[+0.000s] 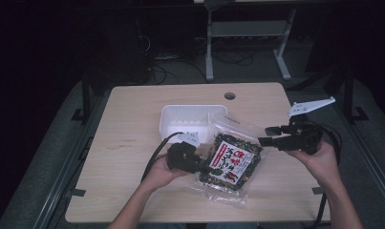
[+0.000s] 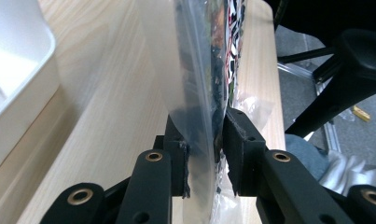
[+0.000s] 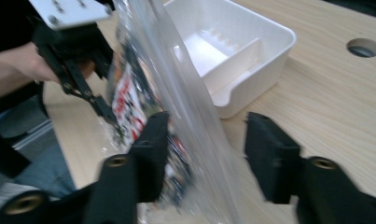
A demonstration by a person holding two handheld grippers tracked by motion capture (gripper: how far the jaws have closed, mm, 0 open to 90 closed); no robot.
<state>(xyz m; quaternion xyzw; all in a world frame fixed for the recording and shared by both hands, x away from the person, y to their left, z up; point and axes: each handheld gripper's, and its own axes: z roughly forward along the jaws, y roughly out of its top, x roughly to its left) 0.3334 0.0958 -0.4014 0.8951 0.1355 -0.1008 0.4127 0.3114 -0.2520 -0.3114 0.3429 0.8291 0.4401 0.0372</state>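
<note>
The table carried a tray at its middle, toward the far side. Just in front of the tray and a little right sat the snack bag, its far corner reaching up beside the tray's right end. At the bag's left edge was the left gripper, its jaws on either side of the bag's film. To the bag's right, near its far right corner, stood the right gripper, the bag's edge between its parted jaws. A hole lay behind the tray, near the table's far edge.
</note>
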